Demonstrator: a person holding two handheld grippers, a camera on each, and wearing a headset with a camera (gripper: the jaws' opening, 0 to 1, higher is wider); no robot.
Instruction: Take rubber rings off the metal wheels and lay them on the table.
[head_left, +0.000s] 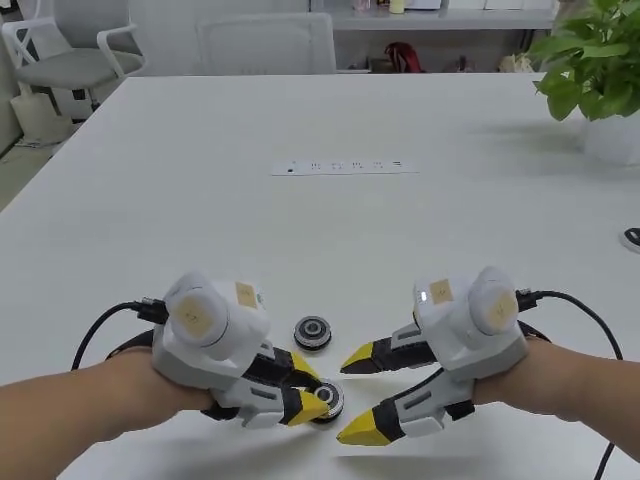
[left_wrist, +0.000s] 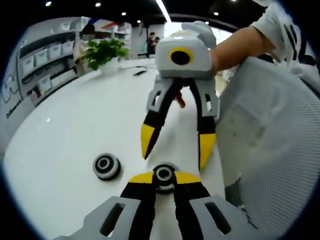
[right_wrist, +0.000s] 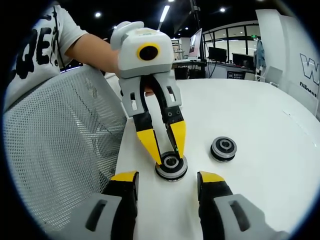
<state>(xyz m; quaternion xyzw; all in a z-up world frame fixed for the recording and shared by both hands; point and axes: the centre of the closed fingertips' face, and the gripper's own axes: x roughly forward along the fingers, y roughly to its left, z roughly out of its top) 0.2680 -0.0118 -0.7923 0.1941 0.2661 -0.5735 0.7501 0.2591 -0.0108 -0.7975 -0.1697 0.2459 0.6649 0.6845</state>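
On the white tabletop (head_left: 300, 230), close to the person, the left gripper (right_wrist: 166, 150) has its yellow-tipped fingers (right_wrist: 151, 142) closed on a metal wheel (right_wrist: 171, 167). One finger sits against each side of the wheel, which rests flat on the surface. The wheel has a dark rubber ring (left_wrist: 164, 167) around a shiny hub.

The right gripper (left_wrist: 175, 150) faces the left one. Its fingers are spread wide and grasp nothing. Its two tips stand on either side of the held wheel, just short of it and not touching.

A second wheel (head_left: 313, 332) lies flat just beside the first, on the side farther from the person. It is apart from both grippers and also has its dark ring around it.

At the far right corner of the tabletop a white pot (head_left: 612, 138) holds a leafy green plant (head_left: 590, 55). In the left gripper view, pale storage bins (left_wrist: 50, 51) line wall shelves beyond the tabletop; what is in them cannot be made out. A flat socket panel (head_left: 345, 166) is set in the middle of the tabletop, well apart from the wheels.
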